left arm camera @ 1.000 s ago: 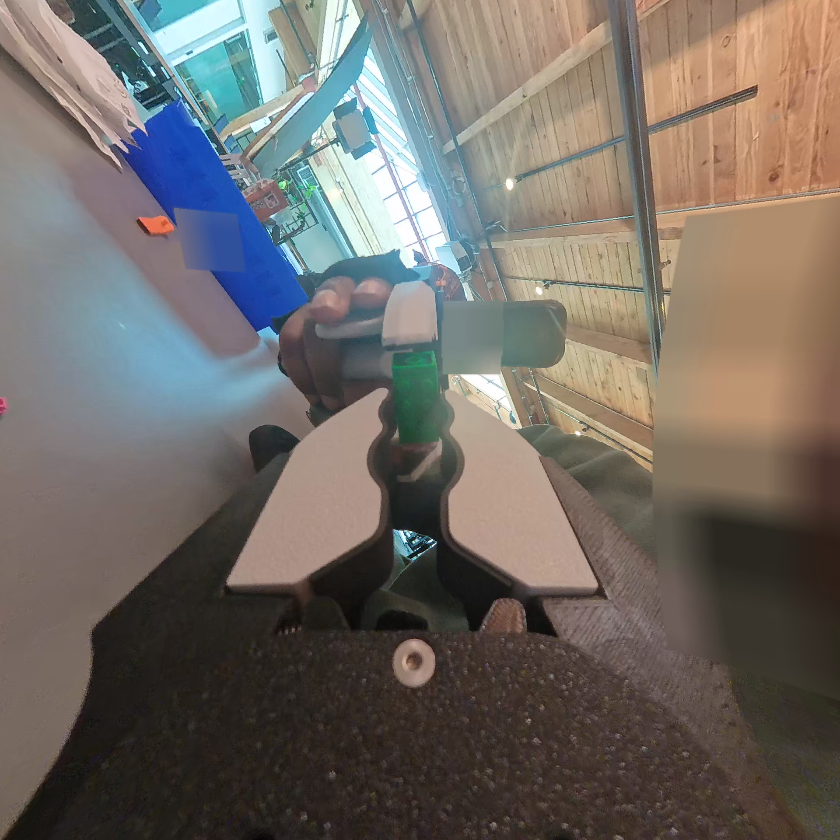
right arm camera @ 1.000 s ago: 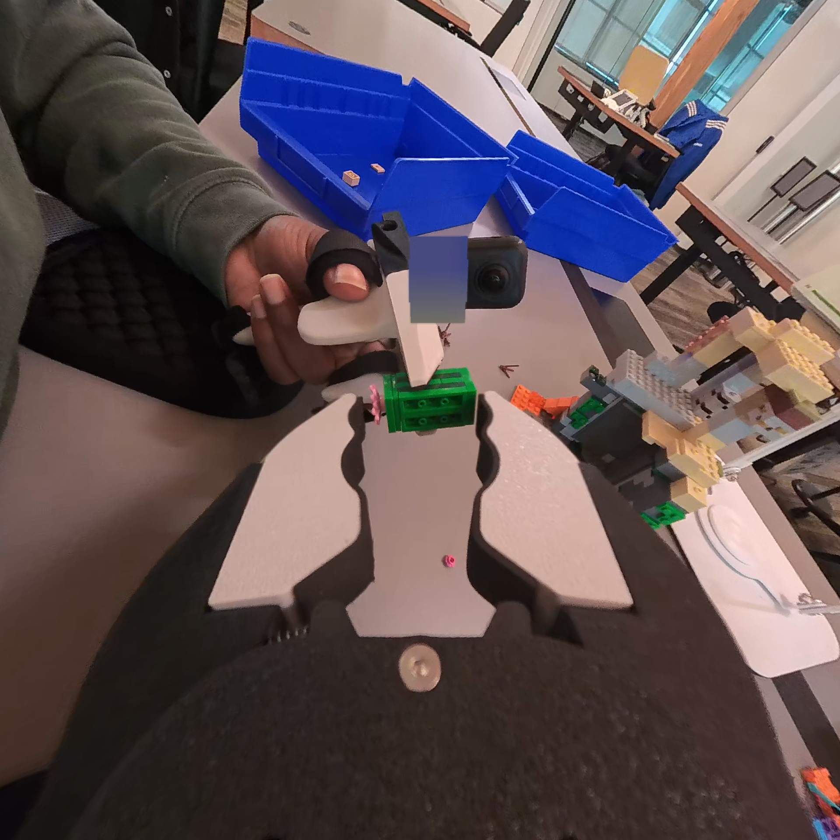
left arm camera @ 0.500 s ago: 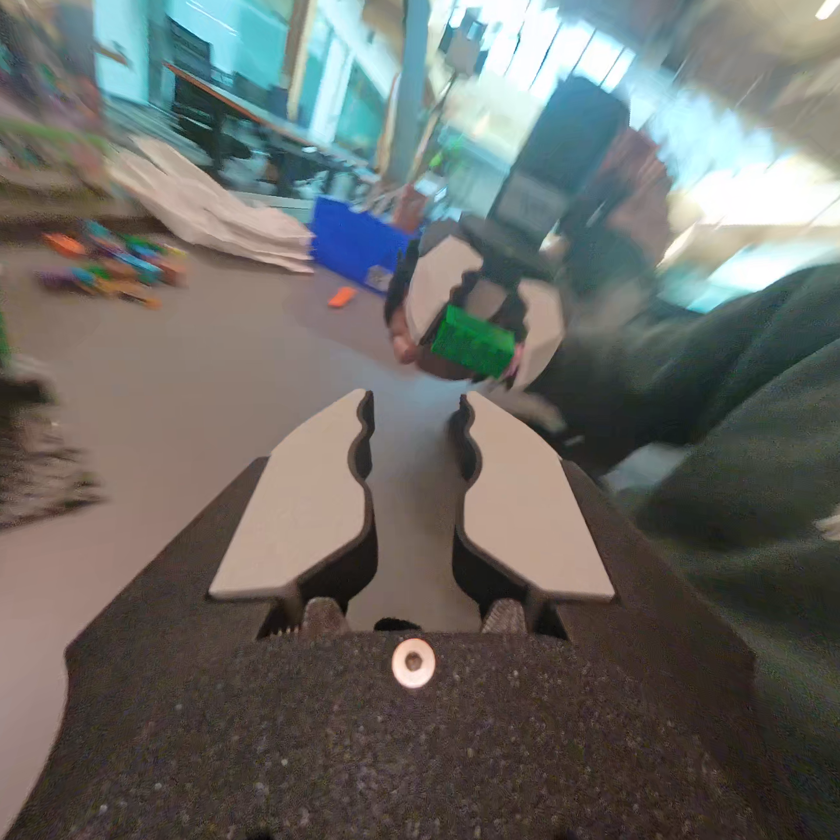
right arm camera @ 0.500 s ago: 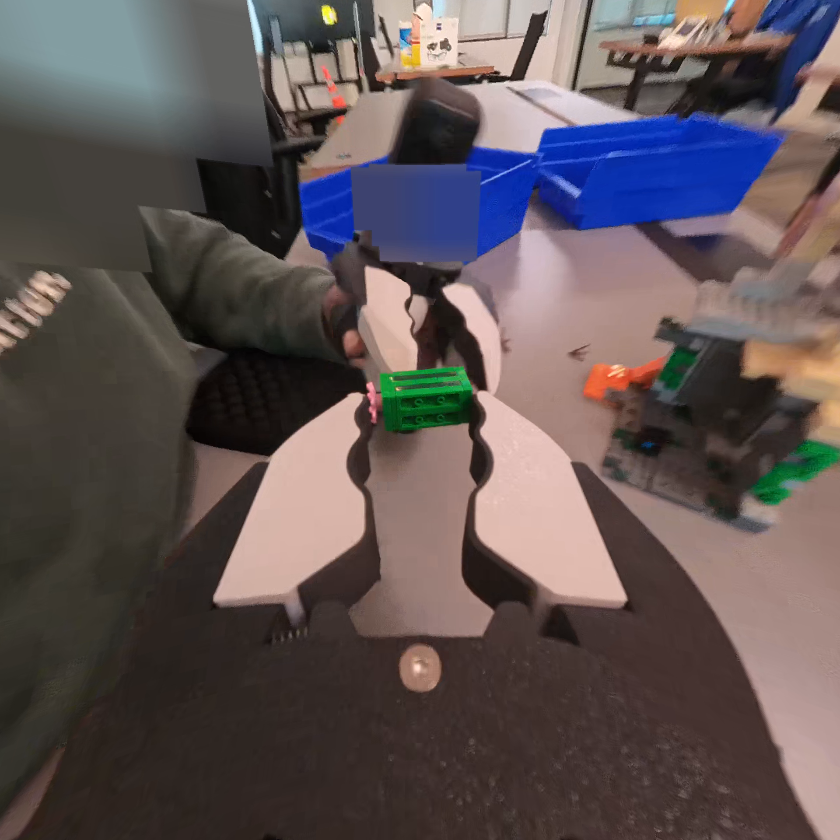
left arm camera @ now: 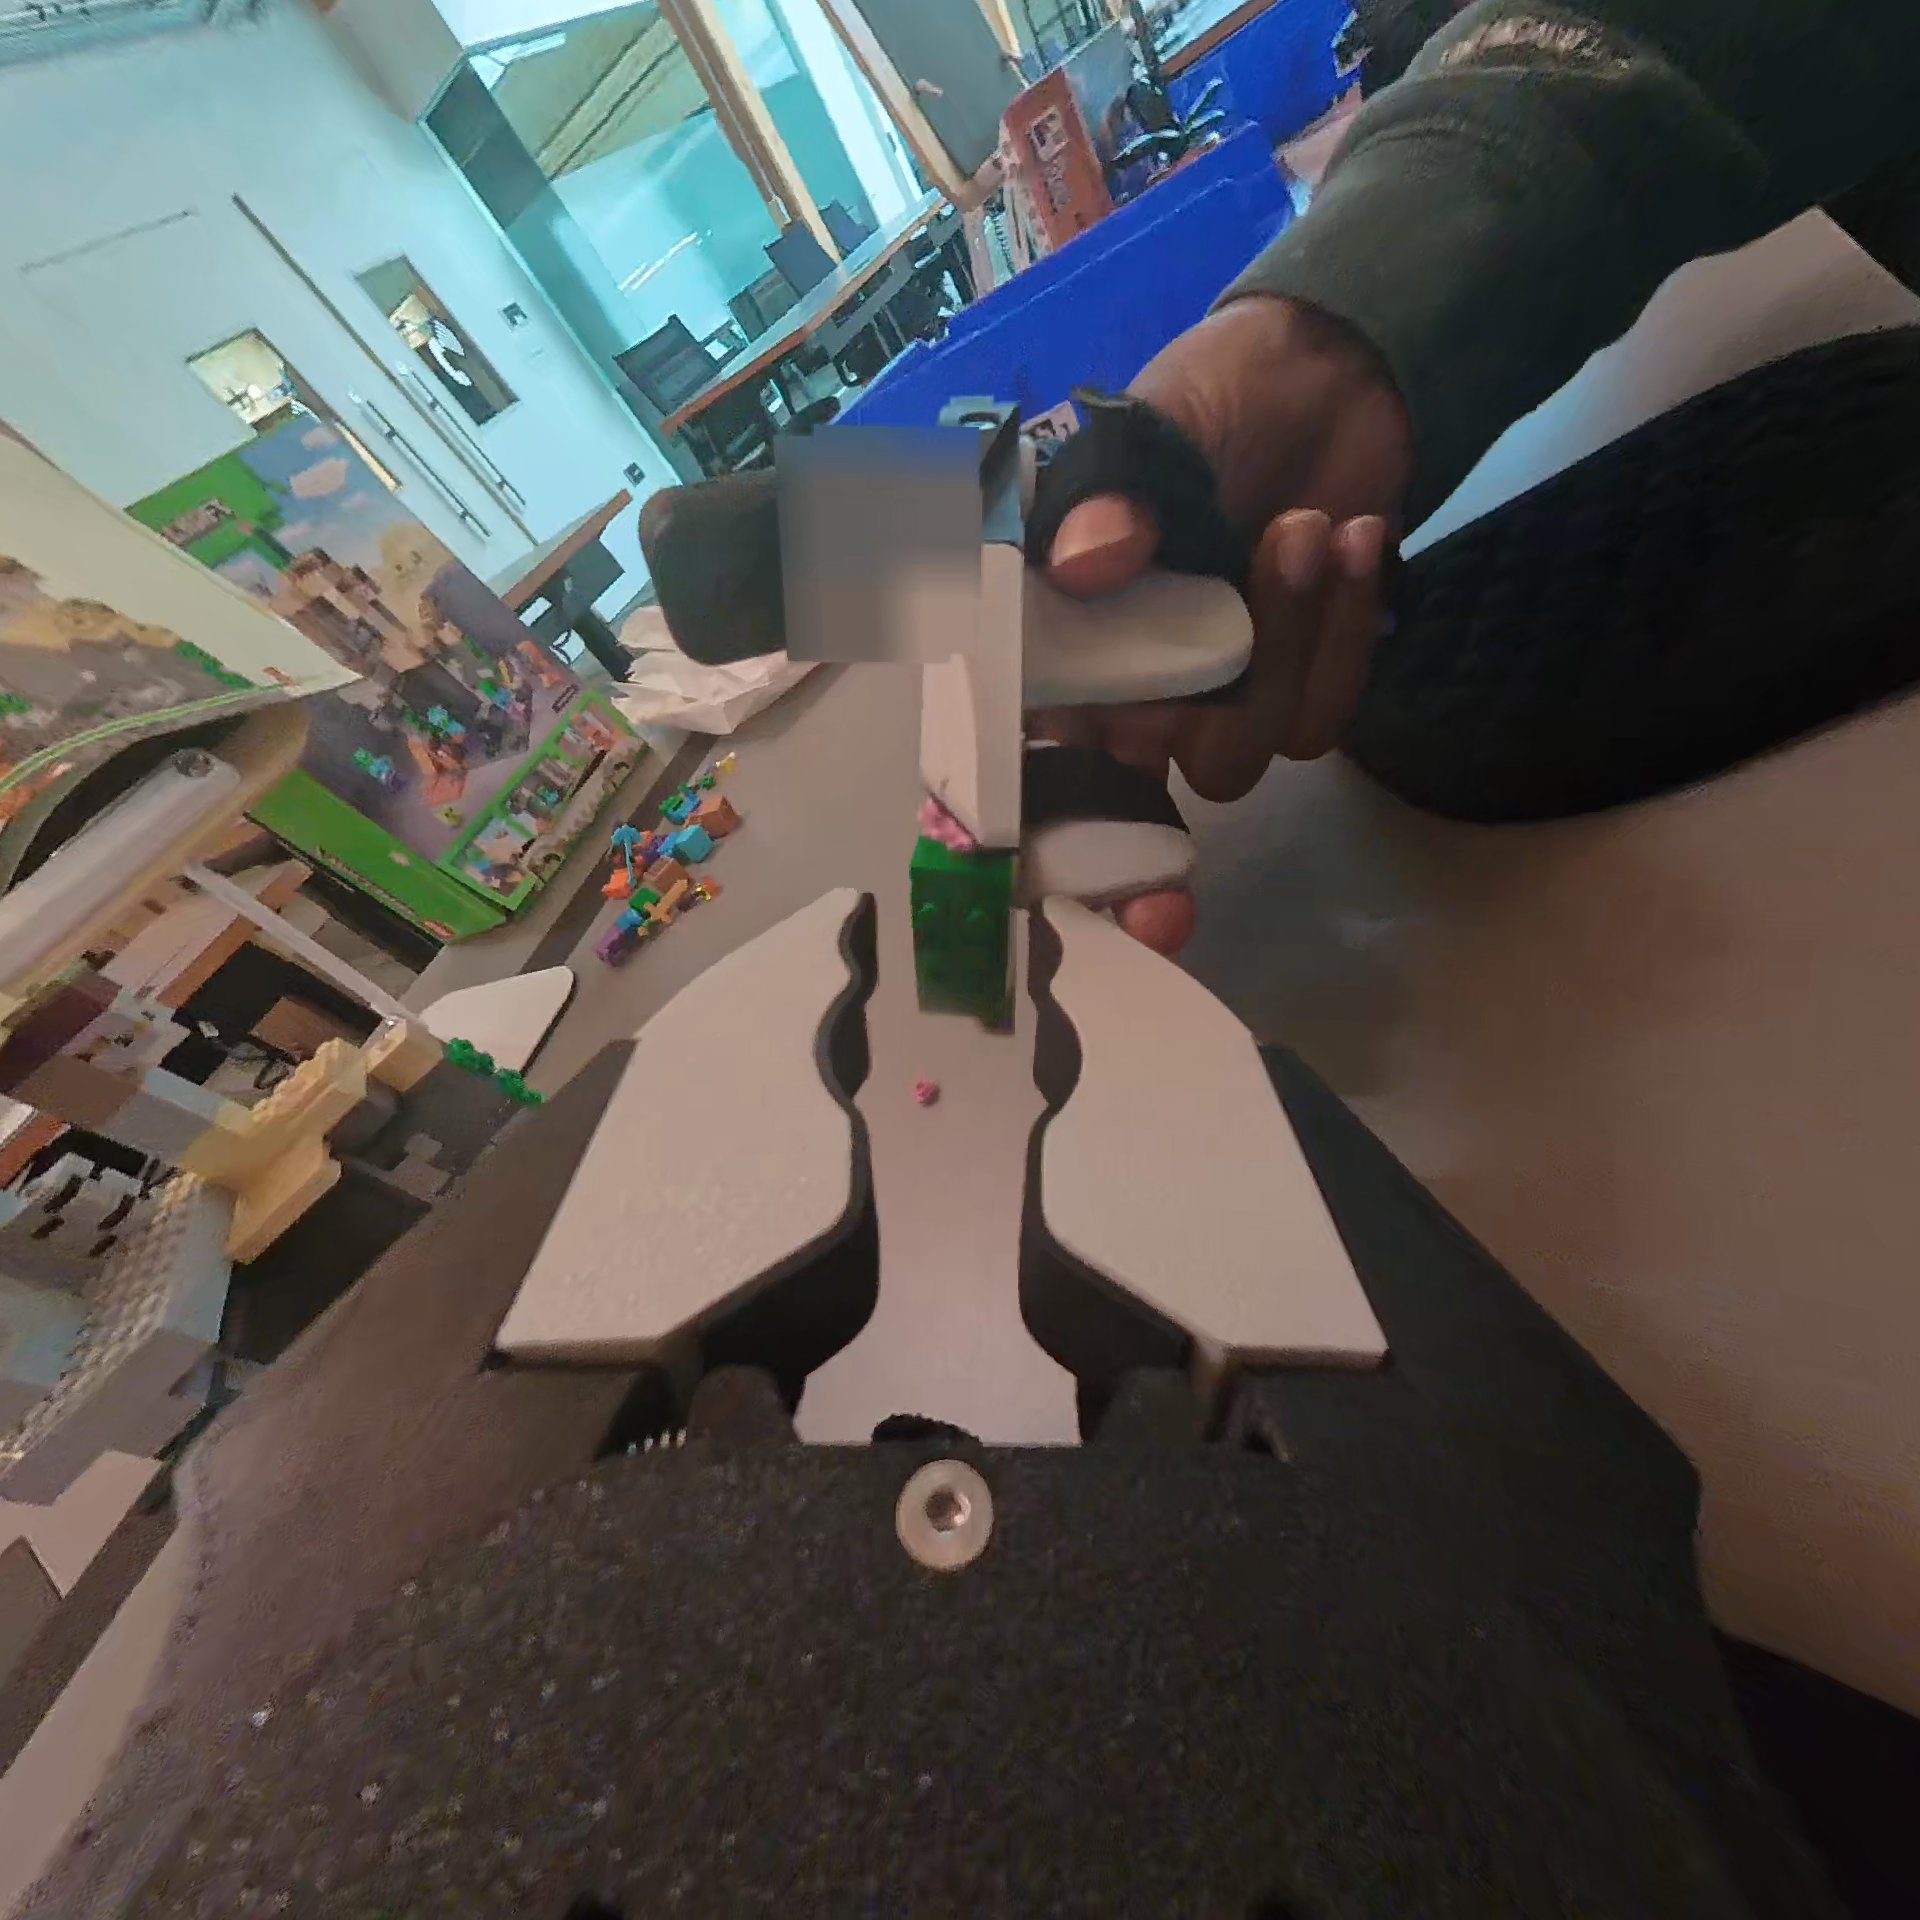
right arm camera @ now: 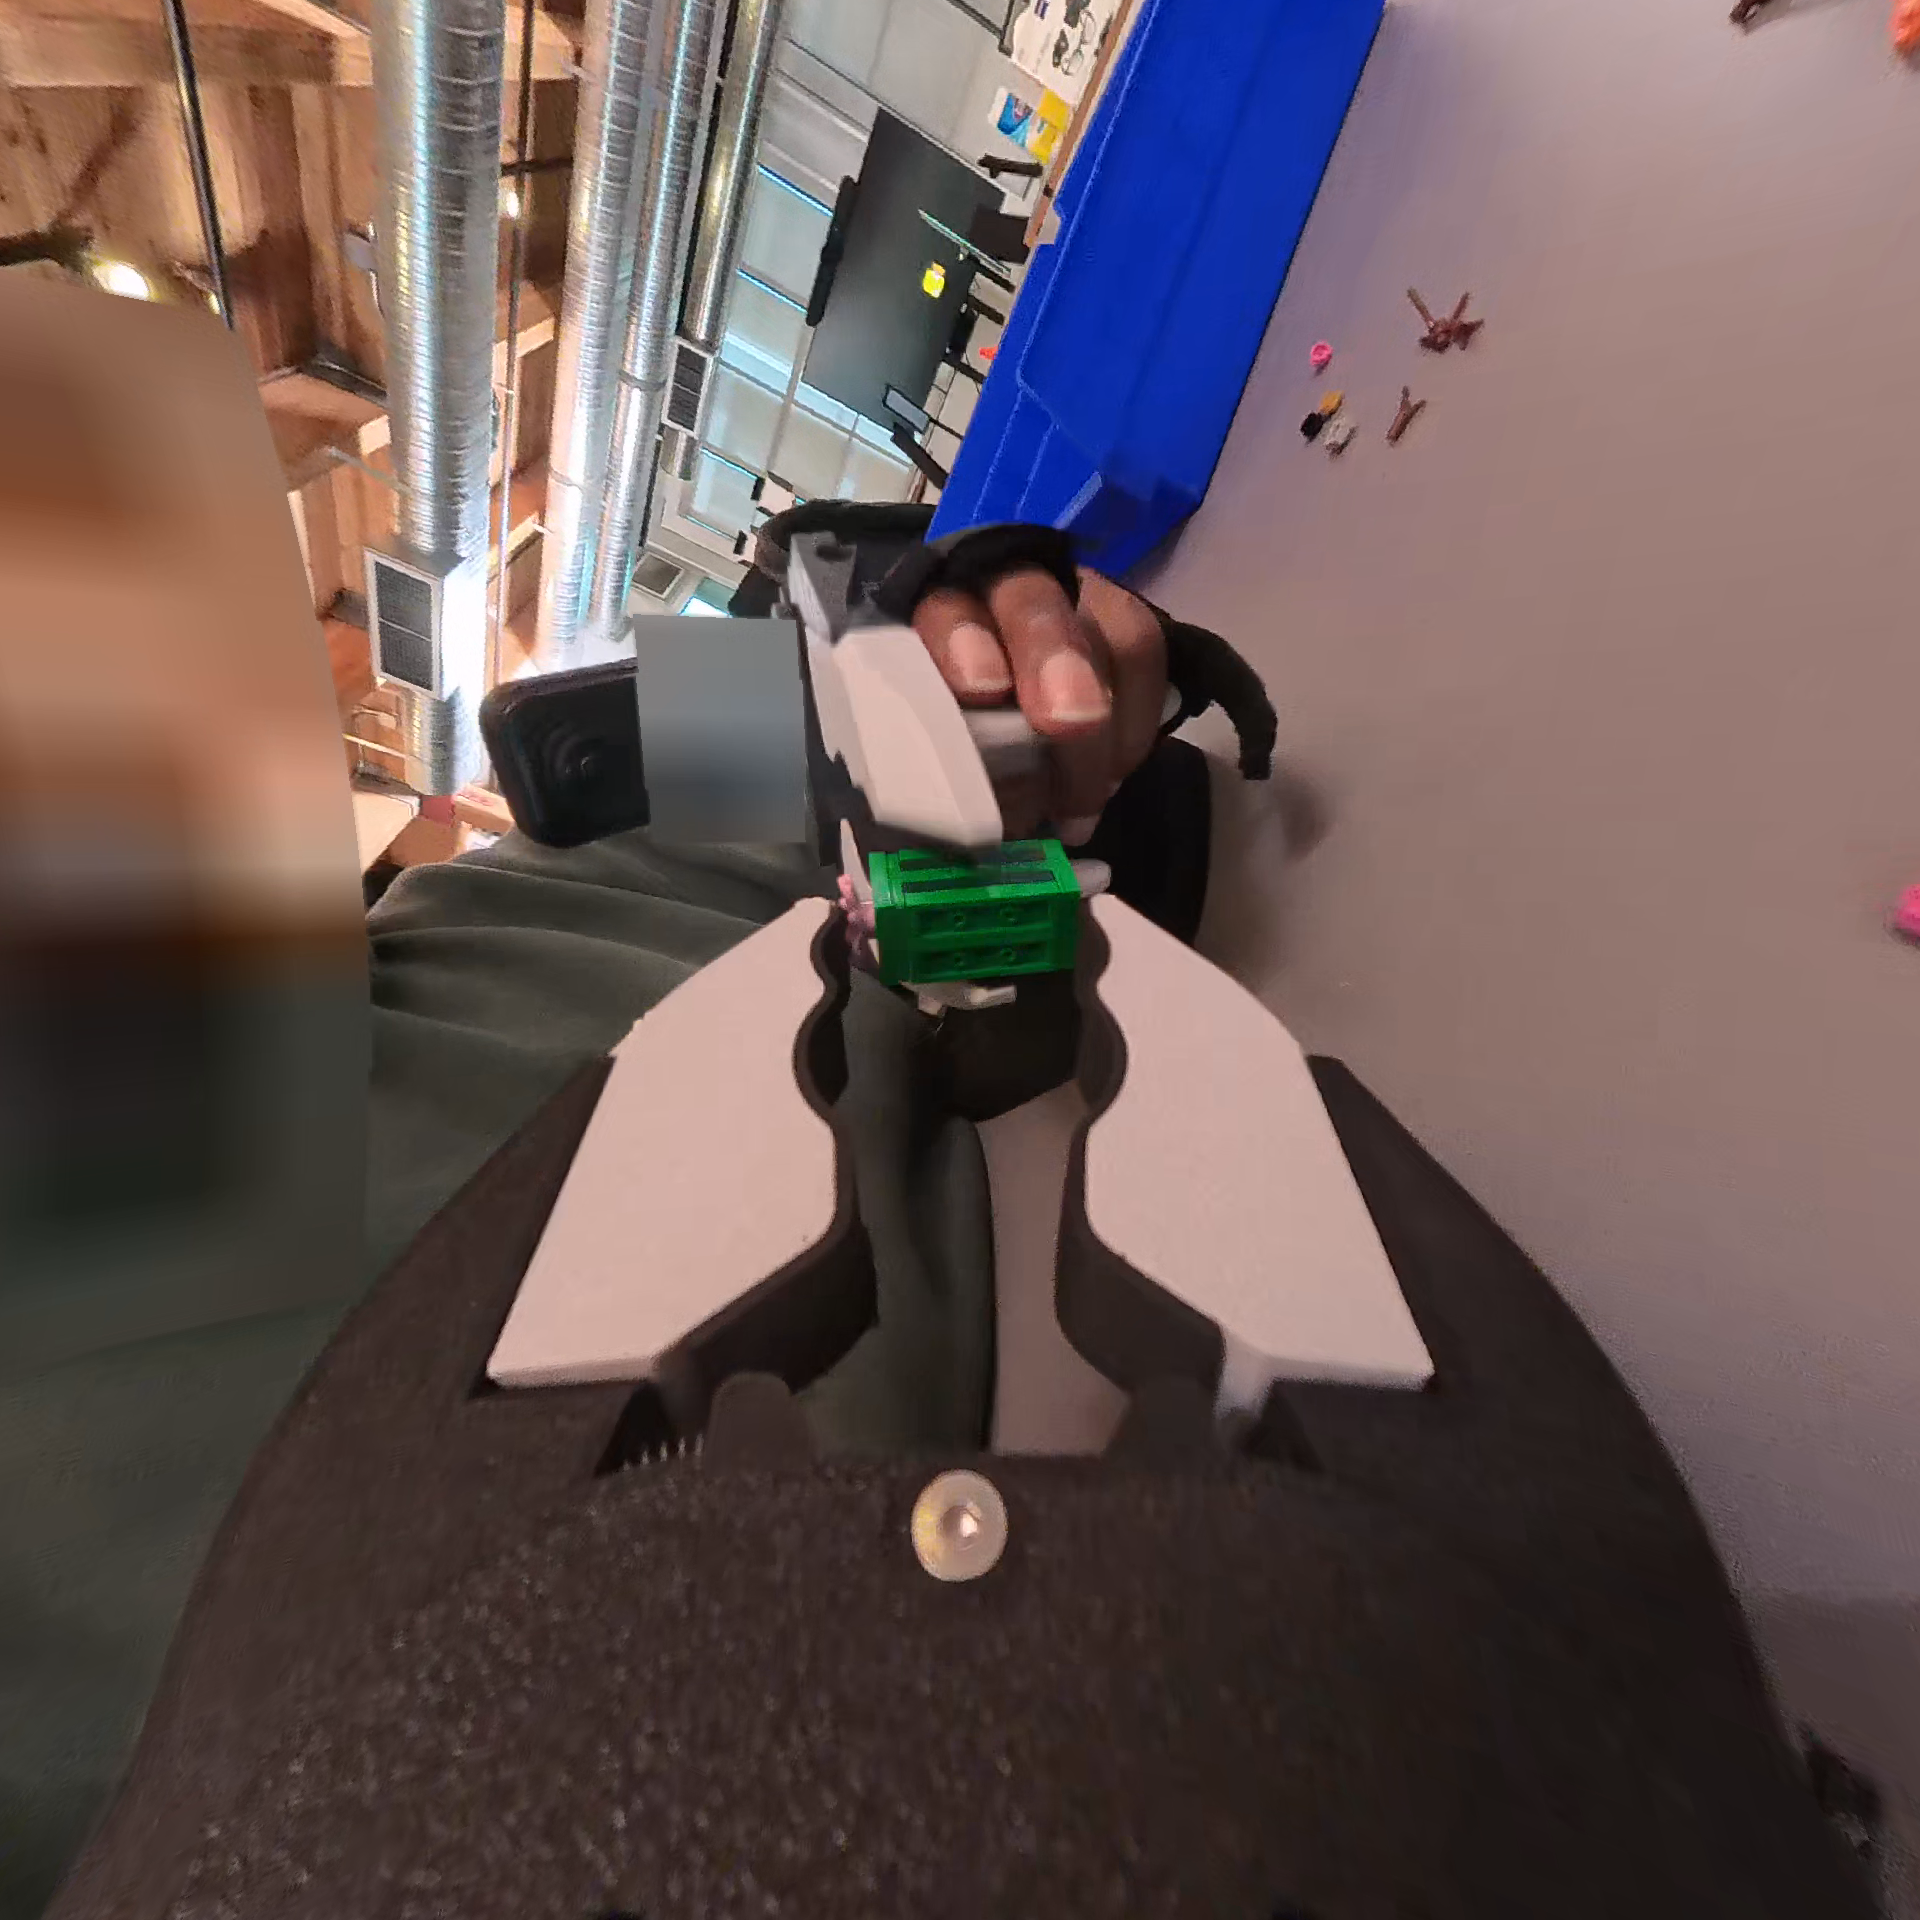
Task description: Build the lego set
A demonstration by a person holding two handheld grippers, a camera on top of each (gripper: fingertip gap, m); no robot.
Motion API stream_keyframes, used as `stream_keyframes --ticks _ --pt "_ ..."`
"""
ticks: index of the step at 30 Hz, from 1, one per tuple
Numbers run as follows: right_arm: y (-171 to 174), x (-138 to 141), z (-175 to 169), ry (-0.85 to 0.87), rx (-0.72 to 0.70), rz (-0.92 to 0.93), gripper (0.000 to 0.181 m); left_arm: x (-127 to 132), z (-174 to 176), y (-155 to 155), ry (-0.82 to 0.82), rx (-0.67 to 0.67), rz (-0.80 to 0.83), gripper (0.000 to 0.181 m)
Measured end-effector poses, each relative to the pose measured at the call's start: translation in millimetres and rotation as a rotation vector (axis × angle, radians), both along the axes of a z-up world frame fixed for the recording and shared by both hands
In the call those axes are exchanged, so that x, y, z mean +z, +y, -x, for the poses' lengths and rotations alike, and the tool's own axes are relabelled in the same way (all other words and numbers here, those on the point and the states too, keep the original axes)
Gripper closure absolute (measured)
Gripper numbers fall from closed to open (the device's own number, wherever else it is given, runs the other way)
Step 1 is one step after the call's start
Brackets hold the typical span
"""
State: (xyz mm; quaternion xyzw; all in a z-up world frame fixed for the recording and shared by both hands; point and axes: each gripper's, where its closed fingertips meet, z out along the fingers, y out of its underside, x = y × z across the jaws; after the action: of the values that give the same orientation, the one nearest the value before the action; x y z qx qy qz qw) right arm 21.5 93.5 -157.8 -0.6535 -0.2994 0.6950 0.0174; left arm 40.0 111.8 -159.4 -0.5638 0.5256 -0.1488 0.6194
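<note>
Green lego block [left arm camera: 961, 935]: held up off the desk btwn both grippers

Far left in your left wrist view sits the part-built model [left arm camera: 281, 1132], w/ the set box [left arm camera: 436, 727] behind it. A loose pile of bricks [left arm camera: 665, 852] lies further along the desk [left arm camera: 1507, 1039]. All of it is well apart from the action, prob. parked there so you have room to work.

Centre: your left gripper [left arm camera: 951, 914] is part open, one finger each side of the block's narrow faces. A sliver of desk shows btwn the left-hand finger and the block, so it reads as straddling, not clamping. A stray pink stud [left arm camera: 925, 1091] lies on the desk beneath.

Right of centre, your right hand [left arm camera: 1278, 582] brings the right gripper [right arm camera: 961, 920] in roughly at a right angle. Its own view shows it closed on the block across the long axis. A small pink piece [right arm camera: 854, 914] sits btwn one finger and the block's end.

Crossing the two grips like that looks deliberate: each pair takes free faces, so neither gets in the other's way. My read: you're re-gripping or steadying the block, not yet mating it to the model.

Far right, the blue bin [right arm camera: 1143, 312] and a few tiny parts [right arm camera: 1340, 416] sit off to the side on the desk.
</note>
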Motion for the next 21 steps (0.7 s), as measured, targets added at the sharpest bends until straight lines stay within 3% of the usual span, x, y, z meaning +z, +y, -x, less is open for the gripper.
stream_keyframes --ticks 1,6,9,12,15,21 --pt "-1 -1 1 -0.004 0.004 0.005 0.14 -3 -1 -2 0.016 -0.012 0.0 0.163" --pt "5 0 -1 -0.009 0.025 -0.087 0.138 -2 1 -1 -0.021 -0.015 0.076 0.164" --pt "29 -9 -14 -0.118 0.039 -0.447 0.136 -8 8 10 -0.08 0.019 0.247 0.164" --pt "58 -27 -24 -0.296 0.08 -0.833 0.145 -17 19 24 -0.139 0.086 0.413 0.164" --pt "77 -55 -27 -0.474 0.176 -1.072 0.154 -28 27 34 -0.153 0.141 0.519 0.164" --pt "86 -82 -15 -0.541 0.234 -1.099 0.161 -37 30 36 -0.149 0.156 0.577 0.164"
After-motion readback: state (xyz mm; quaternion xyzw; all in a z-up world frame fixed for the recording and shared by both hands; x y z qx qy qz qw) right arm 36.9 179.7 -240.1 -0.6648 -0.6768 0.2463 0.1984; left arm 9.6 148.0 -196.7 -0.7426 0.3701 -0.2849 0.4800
